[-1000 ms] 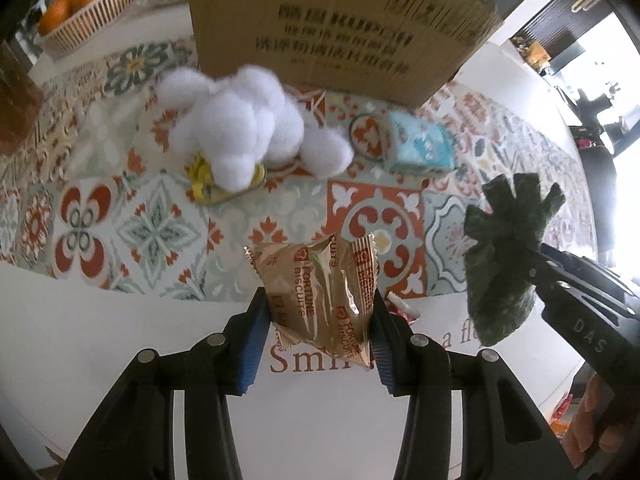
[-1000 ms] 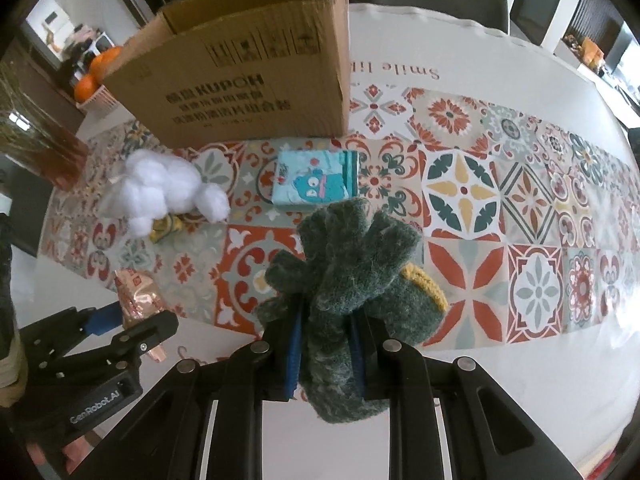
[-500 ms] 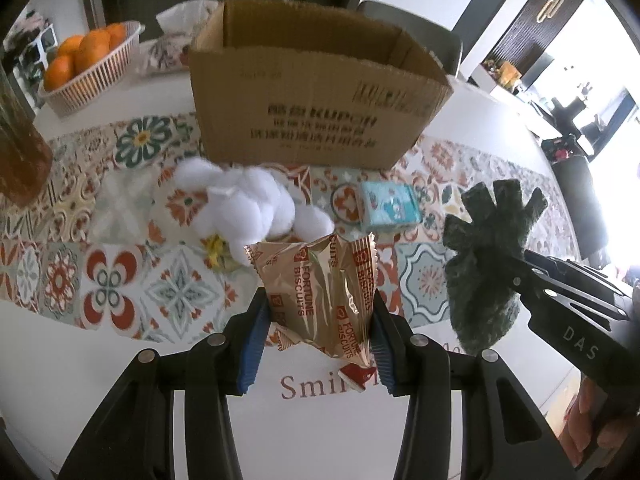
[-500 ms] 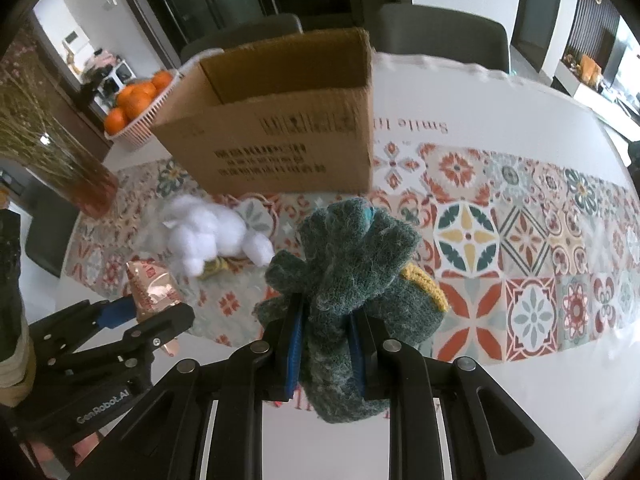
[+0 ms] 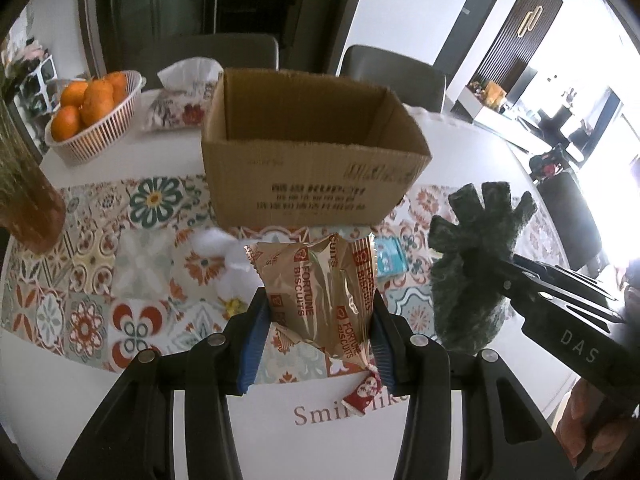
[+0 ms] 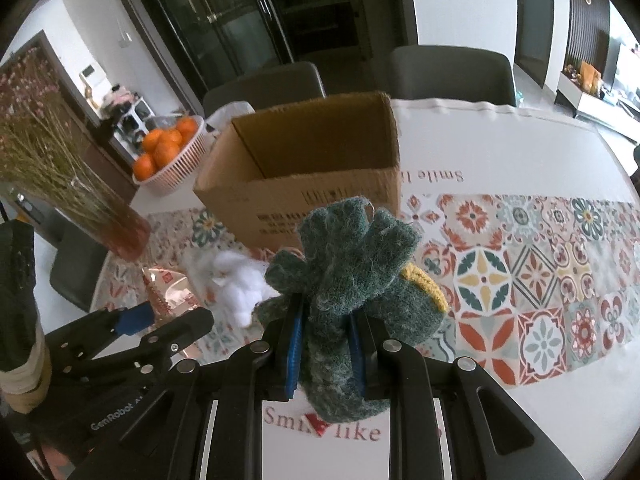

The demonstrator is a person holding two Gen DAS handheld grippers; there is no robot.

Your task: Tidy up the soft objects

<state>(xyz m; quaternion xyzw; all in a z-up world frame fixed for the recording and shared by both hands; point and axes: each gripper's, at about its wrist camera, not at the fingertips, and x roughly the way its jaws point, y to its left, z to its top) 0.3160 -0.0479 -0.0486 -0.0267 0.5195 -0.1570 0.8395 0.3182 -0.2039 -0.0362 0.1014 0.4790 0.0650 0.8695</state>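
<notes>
My left gripper point(image 5: 316, 320) is shut on a gold biscuit packet point(image 5: 316, 280) and holds it in the air in front of the open cardboard box point(image 5: 308, 160). My right gripper point(image 6: 325, 340) is shut on a dark green woolly glove point(image 6: 344, 264), also raised before the box point(image 6: 312, 168). The glove point(image 5: 472, 264) shows at the right of the left wrist view. A white fluffy toy point(image 6: 236, 280) and a small blue tissue pack point(image 5: 390, 256) lie on the patterned runner below the box.
A basket of oranges point(image 5: 92, 116) and a tissue box point(image 5: 184, 96) stand behind the cardboard box on the left. A glass vase of dried stems point(image 6: 100, 208) stands at the left edge. Chairs point(image 6: 448, 72) stand beyond the table.
Both grippers have risen and tilted up with their loads. The box's open top now shows, and the toy and tissue pack sit lower in view.
</notes>
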